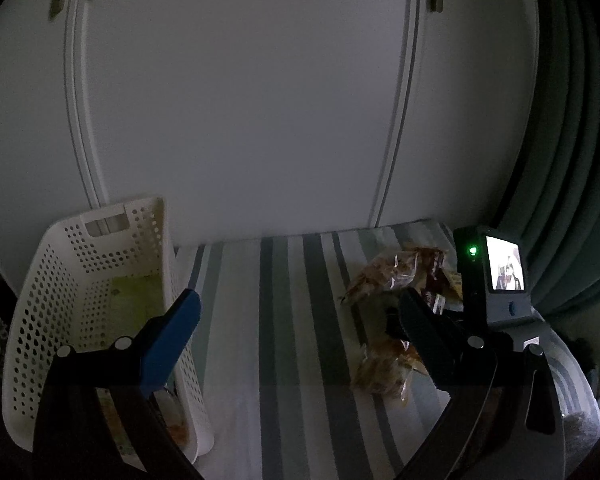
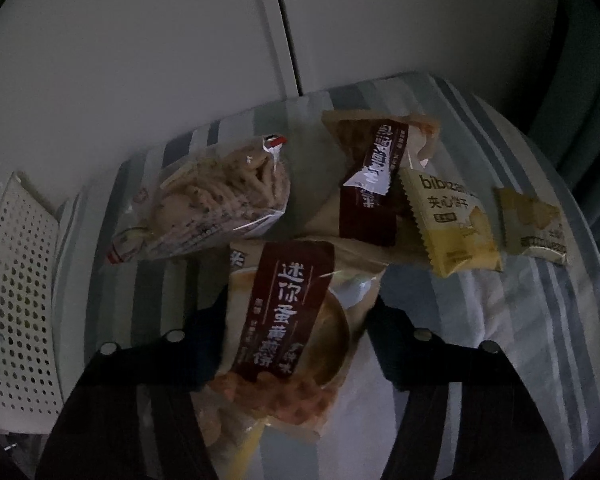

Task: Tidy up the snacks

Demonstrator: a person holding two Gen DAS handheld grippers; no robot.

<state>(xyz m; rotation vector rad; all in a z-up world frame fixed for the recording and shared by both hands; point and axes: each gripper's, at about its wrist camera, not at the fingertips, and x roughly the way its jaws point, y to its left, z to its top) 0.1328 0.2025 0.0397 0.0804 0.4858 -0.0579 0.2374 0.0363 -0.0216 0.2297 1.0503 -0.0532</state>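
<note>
we found the striped bed carrying a white perforated basket at its left and loose snack packets well apart at the right. the left hand-held gripper hung spread wide, holding nothing. the right hand-held gripper straddled the maroon-labelled cookie bag; we could not tell whether it had closed. we judged the slick, crumpled bag likely to slip, or drag the neighbouring clear biscuit-stick bag.

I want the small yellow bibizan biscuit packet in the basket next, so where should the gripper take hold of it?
Grip the yellow bibizan packet across its flat width at the near crimped end, coming from above. It lies flat on the striped cloth, its far left edge touching a brown-labelled bag.
</note>
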